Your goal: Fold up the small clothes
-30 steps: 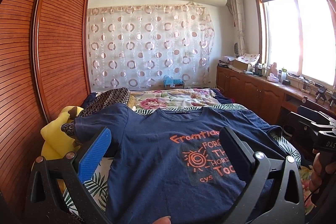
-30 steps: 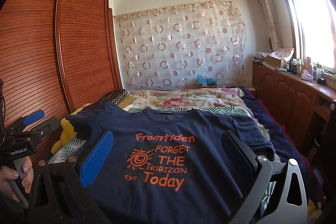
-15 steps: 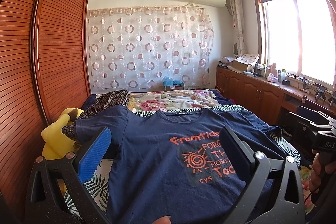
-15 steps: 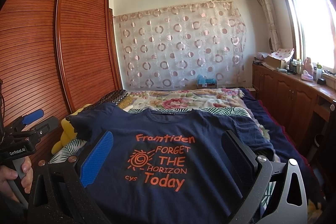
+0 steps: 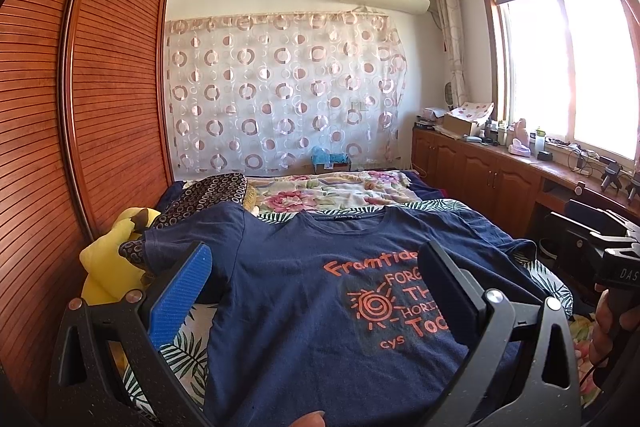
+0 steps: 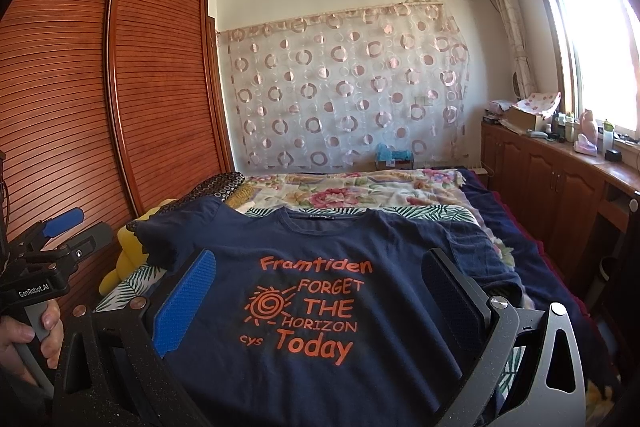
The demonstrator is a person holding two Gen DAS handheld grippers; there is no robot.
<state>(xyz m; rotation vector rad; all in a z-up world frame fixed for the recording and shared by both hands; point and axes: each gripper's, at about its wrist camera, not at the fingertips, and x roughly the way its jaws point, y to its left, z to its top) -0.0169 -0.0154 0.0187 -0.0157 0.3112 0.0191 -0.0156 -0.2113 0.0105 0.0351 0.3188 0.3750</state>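
Note:
A navy T-shirt [image 5: 304, 291] with orange print lies flat, front up, on the bed, collar at the far end. It also shows in the right wrist view [image 6: 320, 267]. My left gripper [image 5: 316, 259] is open and empty, held above the shirt's lower left part. My right gripper [image 6: 320, 263] is open and empty, held above the shirt's lower middle. In the right wrist view the left gripper [image 6: 68, 231] shows at the far left, in a hand. In the left wrist view the right gripper's body [image 5: 600, 247] shows at the right edge.
The bed [image 5: 180, 343] has a leaf-print sheet; a floral blanket [image 5: 328, 191] lies at its far end. A yellow plush [image 5: 108, 267] and a dark patterned cloth [image 5: 208, 191] lie at the left. A wooden wardrobe [image 5: 80, 131] stands left, low cabinets [image 5: 480, 179] right.
Both views have tilted slightly upward; the shirt sits a little lower in the frames. The shirt itself has not moved and both grippers stay open.

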